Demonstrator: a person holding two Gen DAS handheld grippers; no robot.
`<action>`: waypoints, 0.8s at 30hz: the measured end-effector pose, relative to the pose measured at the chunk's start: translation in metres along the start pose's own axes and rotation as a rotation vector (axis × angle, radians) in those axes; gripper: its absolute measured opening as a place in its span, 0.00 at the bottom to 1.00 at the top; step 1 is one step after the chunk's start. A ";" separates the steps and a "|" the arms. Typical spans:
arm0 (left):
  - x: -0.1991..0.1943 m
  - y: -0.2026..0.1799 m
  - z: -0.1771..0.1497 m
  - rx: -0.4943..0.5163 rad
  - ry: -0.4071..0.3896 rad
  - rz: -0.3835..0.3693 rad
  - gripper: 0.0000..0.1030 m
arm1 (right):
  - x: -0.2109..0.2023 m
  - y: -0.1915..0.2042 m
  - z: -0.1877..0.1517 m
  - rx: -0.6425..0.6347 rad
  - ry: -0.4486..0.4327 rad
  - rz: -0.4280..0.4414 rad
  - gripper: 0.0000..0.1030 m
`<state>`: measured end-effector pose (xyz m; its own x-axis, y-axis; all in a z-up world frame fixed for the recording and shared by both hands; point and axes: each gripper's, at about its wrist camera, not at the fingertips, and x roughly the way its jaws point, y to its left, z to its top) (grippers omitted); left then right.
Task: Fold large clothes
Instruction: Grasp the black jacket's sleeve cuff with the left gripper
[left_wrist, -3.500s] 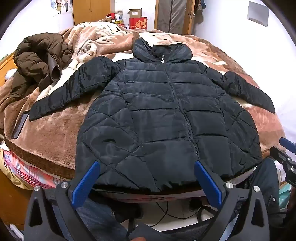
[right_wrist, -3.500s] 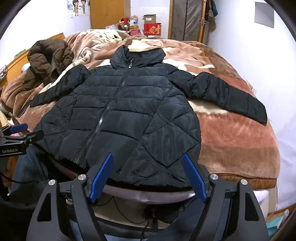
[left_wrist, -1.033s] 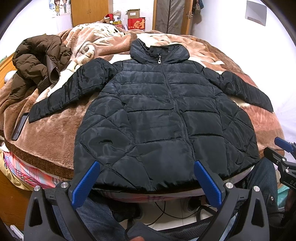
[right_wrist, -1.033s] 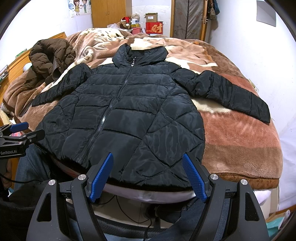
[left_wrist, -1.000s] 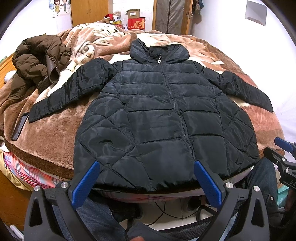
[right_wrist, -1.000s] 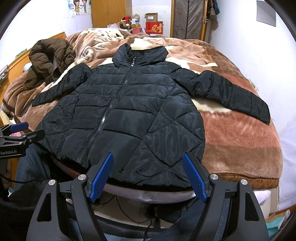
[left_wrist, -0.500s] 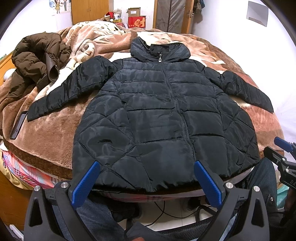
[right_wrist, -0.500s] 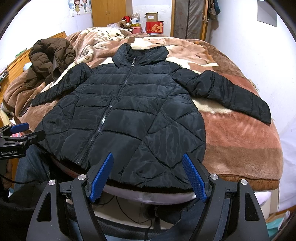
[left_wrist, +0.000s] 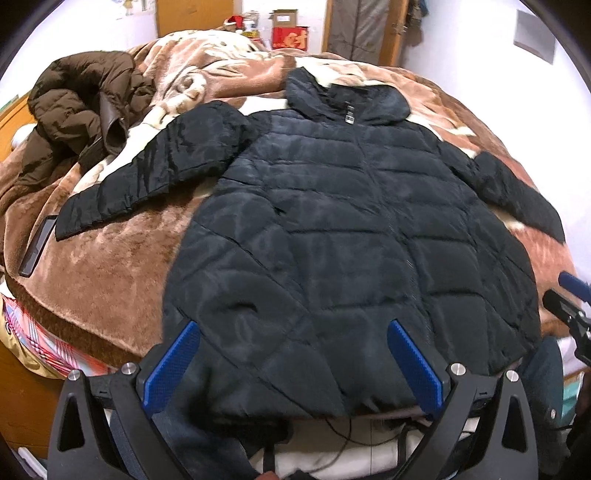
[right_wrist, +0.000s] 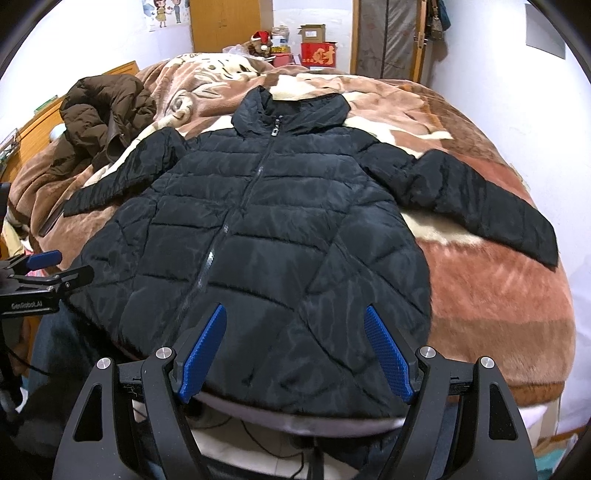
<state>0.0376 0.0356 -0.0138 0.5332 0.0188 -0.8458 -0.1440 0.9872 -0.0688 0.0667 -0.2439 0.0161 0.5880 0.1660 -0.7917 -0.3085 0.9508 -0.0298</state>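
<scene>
A black quilted puffer jacket (left_wrist: 343, 229) lies flat and zipped on the bed, front up, collar at the far end, both sleeves spread out to the sides. It also shows in the right wrist view (right_wrist: 266, 236). My left gripper (left_wrist: 291, 332) is open and empty, just above the jacket's near left hem. My right gripper (right_wrist: 295, 317) is open and empty, above the near right hem. Each gripper shows at the edge of the other's view.
A brown fleece blanket (right_wrist: 491, 295) covers the bed. A brown jacket (left_wrist: 74, 107) lies crumpled at the far left. A dark flat phone (left_wrist: 37, 247) lies on the blanket near the left sleeve cuff. Boxes and wardrobes stand beyond the bed; cables hang below the near edge.
Both grippers have moved forward and closer to the jacket's hem; the jacket looks larger now. Both stay open, and the jacket has not moved.
</scene>
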 end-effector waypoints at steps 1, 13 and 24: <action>0.004 0.007 0.005 -0.017 -0.002 0.000 1.00 | 0.004 0.001 0.004 -0.003 0.001 0.002 0.75; 0.062 0.114 0.061 -0.203 -0.032 0.092 0.99 | 0.076 0.013 0.063 -0.053 0.039 0.017 0.75; 0.126 0.222 0.090 -0.383 0.009 0.178 0.96 | 0.141 0.011 0.095 -0.048 0.128 0.051 0.75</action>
<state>0.1474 0.2711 -0.0878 0.4648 0.1801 -0.8669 -0.5332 0.8386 -0.1116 0.2175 -0.1850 -0.0381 0.4713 0.1756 -0.8643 -0.3728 0.9278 -0.0148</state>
